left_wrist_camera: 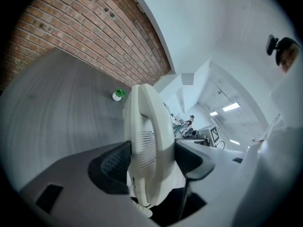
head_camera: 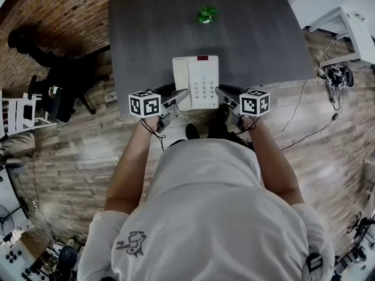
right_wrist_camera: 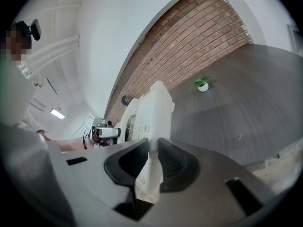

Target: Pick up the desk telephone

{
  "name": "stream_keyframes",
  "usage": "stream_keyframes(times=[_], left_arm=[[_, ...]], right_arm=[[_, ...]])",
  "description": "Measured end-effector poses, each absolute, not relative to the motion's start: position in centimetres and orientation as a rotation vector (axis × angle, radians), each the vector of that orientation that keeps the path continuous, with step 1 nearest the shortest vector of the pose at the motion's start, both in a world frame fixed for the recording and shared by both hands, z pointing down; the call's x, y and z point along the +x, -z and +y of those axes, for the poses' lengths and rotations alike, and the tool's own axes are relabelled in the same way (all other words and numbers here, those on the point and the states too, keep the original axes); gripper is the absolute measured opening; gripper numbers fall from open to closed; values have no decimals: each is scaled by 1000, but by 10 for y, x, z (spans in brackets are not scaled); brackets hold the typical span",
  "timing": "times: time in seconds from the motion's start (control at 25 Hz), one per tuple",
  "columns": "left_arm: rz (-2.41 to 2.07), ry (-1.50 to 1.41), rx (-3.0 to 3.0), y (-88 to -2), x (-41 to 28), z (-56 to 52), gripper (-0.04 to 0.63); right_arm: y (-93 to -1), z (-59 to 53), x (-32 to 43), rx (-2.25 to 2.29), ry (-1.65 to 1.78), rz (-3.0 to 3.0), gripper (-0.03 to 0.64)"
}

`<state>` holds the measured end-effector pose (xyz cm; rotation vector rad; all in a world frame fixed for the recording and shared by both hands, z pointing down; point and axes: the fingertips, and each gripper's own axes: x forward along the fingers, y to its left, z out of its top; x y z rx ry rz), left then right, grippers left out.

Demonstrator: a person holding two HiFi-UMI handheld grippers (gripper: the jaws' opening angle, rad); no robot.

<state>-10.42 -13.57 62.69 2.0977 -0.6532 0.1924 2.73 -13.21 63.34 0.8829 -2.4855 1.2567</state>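
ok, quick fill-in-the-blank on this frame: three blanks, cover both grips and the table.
1. The left gripper is shut on the telephone's ____, on its left side.
2. The right gripper is shut on the telephone's ____ edge.
3. Beyond the telephone, a small ____ plant stands on the table.
Missing words: handset; right; green.

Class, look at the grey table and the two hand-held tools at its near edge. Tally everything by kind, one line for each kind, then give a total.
telephone: 1
potted plant: 1
grippers: 2, the left gripper and the right gripper, each closed on a side of the telephone
total: 4
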Motion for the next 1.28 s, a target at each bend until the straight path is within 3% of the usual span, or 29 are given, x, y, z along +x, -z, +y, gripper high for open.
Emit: stream_keyframes(times=[0.68, 0.92, 1.28], left_arm=[[-652, -187, 2116, -619, -103, -83, 307], [-704, -185, 2117, -606, -35, -59, 307], [-764, -158, 2097, -611, -15, -50, 307]], right_arm=[[-625, -78, 28, 851, -1244, -2450, 71], [-615, -59, 96, 808, -1230, -2476, 71], [-618, -58, 116, 733, -1185, -2500, 71]])
